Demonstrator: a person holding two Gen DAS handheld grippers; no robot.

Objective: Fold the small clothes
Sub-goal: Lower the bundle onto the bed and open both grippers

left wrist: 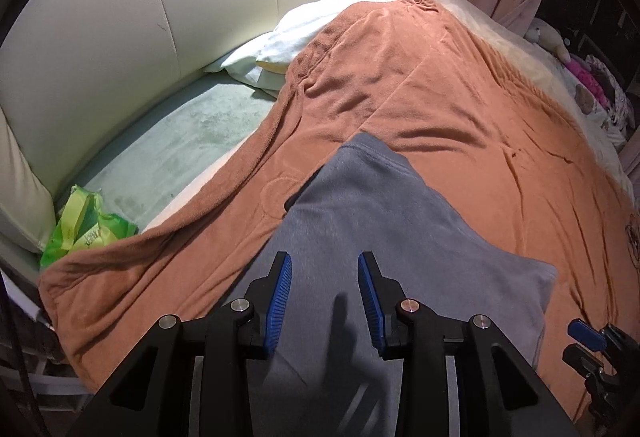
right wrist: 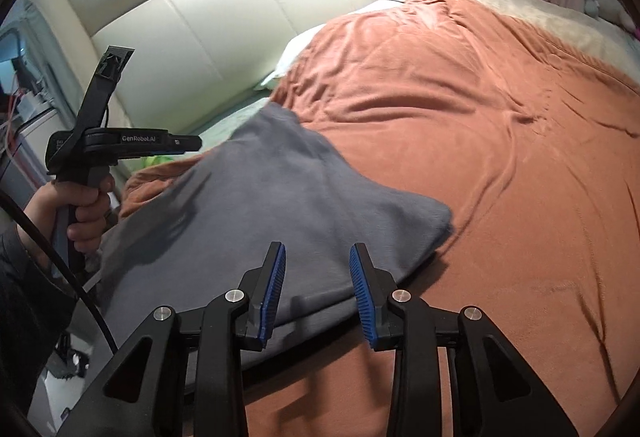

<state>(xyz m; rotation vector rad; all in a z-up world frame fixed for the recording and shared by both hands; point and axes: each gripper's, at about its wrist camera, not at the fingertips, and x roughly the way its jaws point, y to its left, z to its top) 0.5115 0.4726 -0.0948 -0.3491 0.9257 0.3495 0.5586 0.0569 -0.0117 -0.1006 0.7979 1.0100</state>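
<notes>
The grey garment (left wrist: 384,221), a soft, matte knit with a stitched hem, lies in an angular folded shape low in the middle of both views, on a rumpled, fleecy rust-orange blanket (left wrist: 460,97). The left gripper (left wrist: 325,261) and right gripper (right wrist: 318,251) hover over it, ribbed blue pads parted, nothing pinched. A padded cream headboard (left wrist: 140,17) curves across the upper left.
</notes>
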